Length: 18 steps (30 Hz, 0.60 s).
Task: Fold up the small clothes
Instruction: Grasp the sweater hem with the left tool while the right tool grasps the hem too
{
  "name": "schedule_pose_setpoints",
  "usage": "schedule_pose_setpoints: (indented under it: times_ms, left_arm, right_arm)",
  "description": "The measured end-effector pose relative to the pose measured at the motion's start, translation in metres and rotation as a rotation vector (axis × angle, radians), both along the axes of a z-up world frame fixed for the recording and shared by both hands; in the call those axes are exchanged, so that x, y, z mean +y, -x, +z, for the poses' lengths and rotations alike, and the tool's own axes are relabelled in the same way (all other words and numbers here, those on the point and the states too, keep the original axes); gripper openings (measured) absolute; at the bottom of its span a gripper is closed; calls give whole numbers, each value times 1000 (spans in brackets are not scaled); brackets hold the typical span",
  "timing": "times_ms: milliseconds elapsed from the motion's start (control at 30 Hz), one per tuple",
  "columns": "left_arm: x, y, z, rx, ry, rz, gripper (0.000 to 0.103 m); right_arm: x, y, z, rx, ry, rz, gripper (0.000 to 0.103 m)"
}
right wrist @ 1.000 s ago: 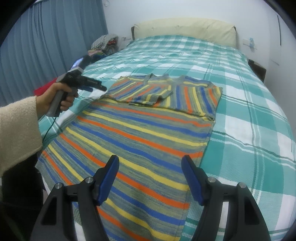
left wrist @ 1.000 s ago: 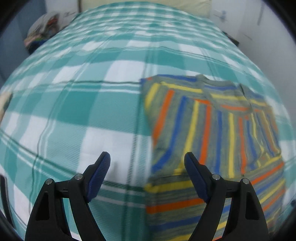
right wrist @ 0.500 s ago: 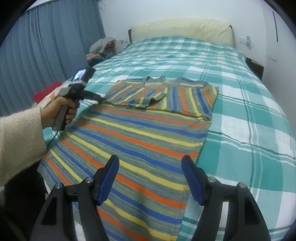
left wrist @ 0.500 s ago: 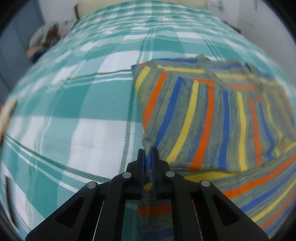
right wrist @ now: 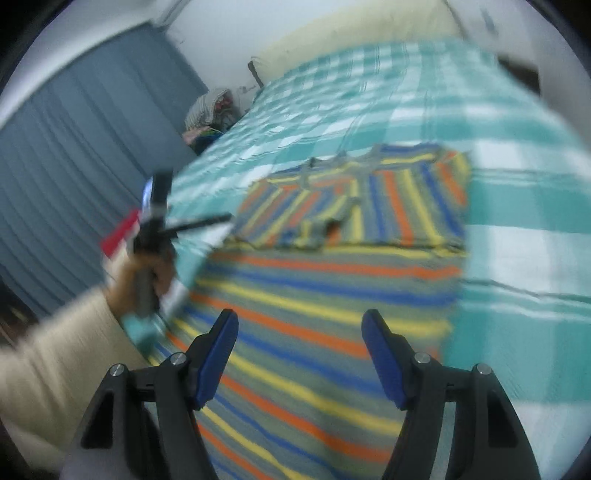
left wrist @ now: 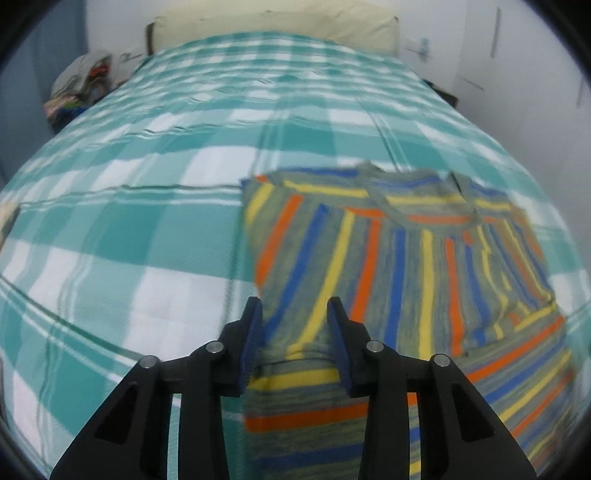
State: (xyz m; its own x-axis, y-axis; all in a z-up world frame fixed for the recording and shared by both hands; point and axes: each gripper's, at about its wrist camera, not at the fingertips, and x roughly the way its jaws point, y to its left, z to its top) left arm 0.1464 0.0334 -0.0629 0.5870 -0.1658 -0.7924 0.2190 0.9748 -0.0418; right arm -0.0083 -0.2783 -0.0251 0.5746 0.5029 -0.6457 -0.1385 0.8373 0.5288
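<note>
Lower centre of the left wrist view, the left tool (left wrist: 294, 321) sits just over the near left corner of the folded-in part of the grey knit sweater with orange, blue and yellow stripes (left wrist: 402, 266); its jaws are opening, a narrow gap between them, cloth showing in that gap, and the blue pads (left wrist: 253, 332) do not look to be pressing on it, though blur makes this hard to be sure of; in the right wrist view the right tool (right wrist: 299, 354) fills the bottom of the frame, jaws spread wide but closing, nothing between them, hovering above the sweater's long striped body, seemingly without touching it; beyond, mid-frame, the sweater lies flat on the teal and white checked bed cover (right wrist: 517, 206), its sleeves already turned in across the chest near the neckline; judging by that, the sleeve folds are done and the long body is left to fold up; at the left a cream-sleeved hand (right wrist: 147, 273) carries the left tool; far off, a pale pillow (left wrist: 280, 22) at the top
</note>
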Motion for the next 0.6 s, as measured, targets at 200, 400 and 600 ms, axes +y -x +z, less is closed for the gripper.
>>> schedule_pose_setpoints:
  times_ms: [200,400,600]
  left_arm:
    - [6,-9,-25,54,69,16,25]
    - [12,-10,-26,60,116,20,24]
    - [12,-8,-28,58,109,12,24]
  right_arm:
    - [5,-99,-54,193,-221,-63,37]
    - [32,-128,-81,276,-209,-75,31]
    - [40,-117,-77,289,-74,-103,3]
